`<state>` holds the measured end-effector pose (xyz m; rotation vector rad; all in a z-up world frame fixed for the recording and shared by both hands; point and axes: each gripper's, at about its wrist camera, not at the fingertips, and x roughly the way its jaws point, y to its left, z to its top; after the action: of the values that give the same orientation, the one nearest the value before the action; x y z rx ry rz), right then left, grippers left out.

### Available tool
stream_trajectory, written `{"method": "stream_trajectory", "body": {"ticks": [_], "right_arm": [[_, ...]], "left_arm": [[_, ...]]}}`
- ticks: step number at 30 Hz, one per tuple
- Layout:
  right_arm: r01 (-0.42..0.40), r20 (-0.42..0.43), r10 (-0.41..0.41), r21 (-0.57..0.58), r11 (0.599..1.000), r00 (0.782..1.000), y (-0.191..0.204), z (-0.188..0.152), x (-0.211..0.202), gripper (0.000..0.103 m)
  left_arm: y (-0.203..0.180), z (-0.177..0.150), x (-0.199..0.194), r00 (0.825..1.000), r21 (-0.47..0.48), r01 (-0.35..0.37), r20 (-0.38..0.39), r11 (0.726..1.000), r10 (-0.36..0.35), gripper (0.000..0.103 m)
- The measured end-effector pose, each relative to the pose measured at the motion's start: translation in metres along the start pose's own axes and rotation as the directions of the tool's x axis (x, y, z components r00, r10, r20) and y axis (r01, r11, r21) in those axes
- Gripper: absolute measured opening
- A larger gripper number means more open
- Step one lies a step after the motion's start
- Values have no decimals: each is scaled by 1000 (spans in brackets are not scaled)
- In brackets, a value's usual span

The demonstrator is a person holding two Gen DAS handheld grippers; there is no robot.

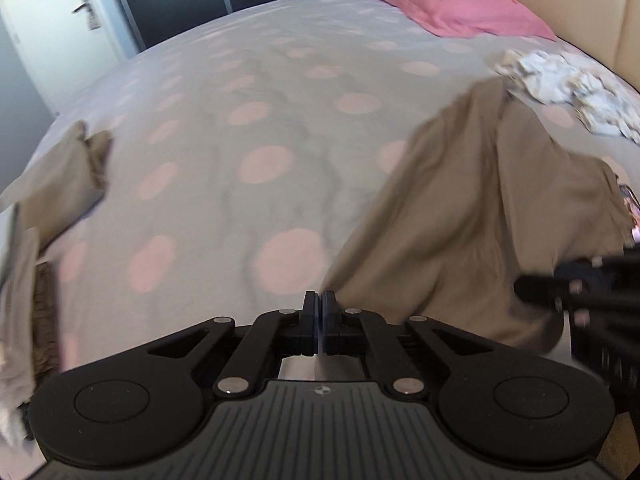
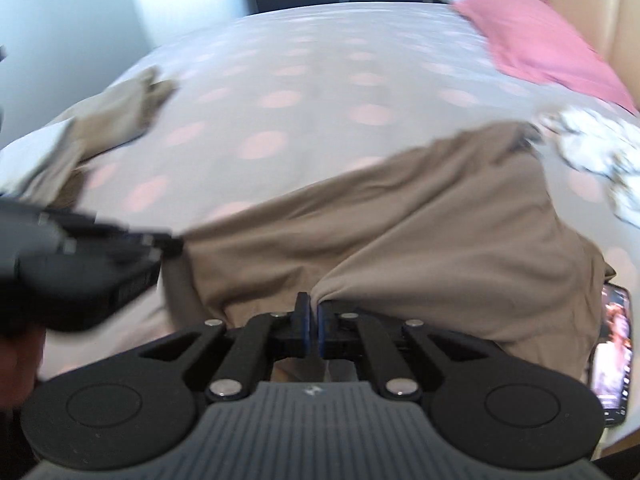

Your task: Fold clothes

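The left gripper (image 1: pixel 319 300) has its two fingers pressed together, pinching a corner of the tan garment (image 1: pixel 472 216) at its near edge. The right gripper (image 2: pixel 311 307) is nearly closed too, with a bunched fold of the same cloth caught between its fingers. The garment is stretched between them over the near side of the bed (image 1: pixel 240 128), draped and rumpled, its far end reaching toward the headboard side.

Only the right wrist view shows a phone (image 2: pixel 612 352) with a lit screen, lying just beside the garment's right edge; the left wrist view catches merely a sliver of it. Both views show each other's gripper as a blurred dark shape at the frame's edge. A second tan piece of clothing (image 1: pixel 64 176) lies well apart on the left of the bed. Farther off, a crumpled white patterned cloth (image 1: pixel 560 84) sits near the garment's far tip, and beyond it a pink pillow (image 1: pixel 448 0). A white door (image 1: pixel 60 16) shows only in the left view.
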<state>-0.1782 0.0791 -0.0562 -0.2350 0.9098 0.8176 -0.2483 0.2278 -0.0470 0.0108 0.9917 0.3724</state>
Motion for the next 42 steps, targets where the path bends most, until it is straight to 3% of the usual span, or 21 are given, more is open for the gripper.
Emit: {"method": "stream_trajectory", "body": {"ticks": [6,10,11,13,14,16,20,23,27,33,39,42], "right_arm": [[-154,-110,145,-73,985,983,52,-6,-10,5],[-198,-152,176,-144,970,973,78,-18,-12,5],[-191,-165,166,-150,970,972,80,-19,-11,10],[-160,-183,132,-146,976,974,77,-18,-6,15],[-140,-190,112,-140,980,975,74,-18,-3,24],[-94,-197,69,-120,988,978,65,-16,2,33],[-25,-232,7,-73,997,973,38,-15,6,34],[22,-249,-37,-64,998,968,19,-18,7,36],[110,-250,-123,-67,992,960,-6,-22,9,42],[244,-253,-255,-74,967,933,-45,-29,14,55],[374,-254,-382,-81,924,889,-83,-35,19,62],[374,-273,-379,-73,925,884,-88,-37,24,63]], "left_arm": [[44,-12,-21,987,-8,-156,-43,988,155,0],[61,-20,-21,970,-15,-226,-96,974,224,0],[63,-21,-17,967,-20,-233,-114,972,230,0],[64,-21,-11,965,-26,-224,-145,974,218,0],[62,-22,-11,967,-26,-217,-144,976,211,0],[60,-23,-15,970,-21,-209,-132,978,204,1],[57,-23,-23,976,-35,-206,-76,978,203,4],[50,-21,-25,982,-41,-188,-36,981,186,18],[37,-19,-24,988,-40,-153,-2,987,153,19],[7,-18,-3,997,-55,-41,-69,998,37,19],[-25,-25,23,997,-14,14,-79,1000,-15,19],[-40,-31,35,994,18,34,-105,999,-32,19]]}}
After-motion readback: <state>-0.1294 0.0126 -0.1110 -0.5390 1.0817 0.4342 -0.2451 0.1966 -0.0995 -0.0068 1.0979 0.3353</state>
